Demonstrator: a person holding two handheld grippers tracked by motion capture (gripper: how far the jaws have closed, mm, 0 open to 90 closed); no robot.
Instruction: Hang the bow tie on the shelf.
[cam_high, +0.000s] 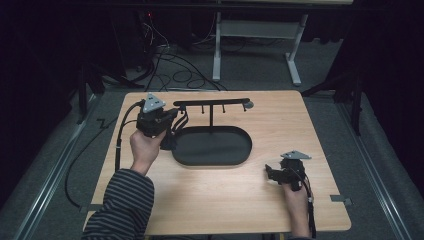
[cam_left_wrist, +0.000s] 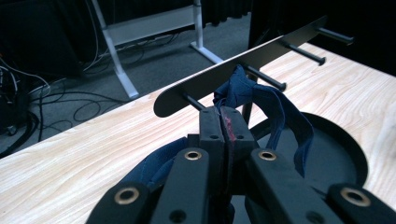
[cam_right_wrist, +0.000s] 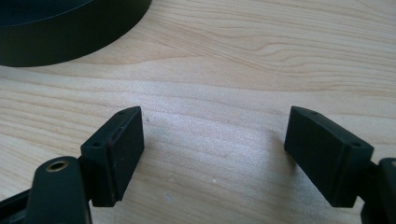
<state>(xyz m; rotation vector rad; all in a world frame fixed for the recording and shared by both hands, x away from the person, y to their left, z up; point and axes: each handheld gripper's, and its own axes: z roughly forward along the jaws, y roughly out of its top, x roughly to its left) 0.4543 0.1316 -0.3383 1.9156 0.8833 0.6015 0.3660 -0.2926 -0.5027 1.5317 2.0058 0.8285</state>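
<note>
Left gripper (cam_left_wrist: 224, 122) jaws clamping dark blue fabric strap (cam_left_wrist: 261, 100); loop wants guiding squarely over black rack peg (cam_left_wrist: 264, 77). Right gripper (cam_right_wrist: 215, 154) idling, jaws wide.

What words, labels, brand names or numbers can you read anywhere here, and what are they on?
None can be read.
The left gripper, the dark blue strap it pinches, the black rack and the black tray carry no visible print.
The right gripper and the wooden table show no lettering either.
</note>
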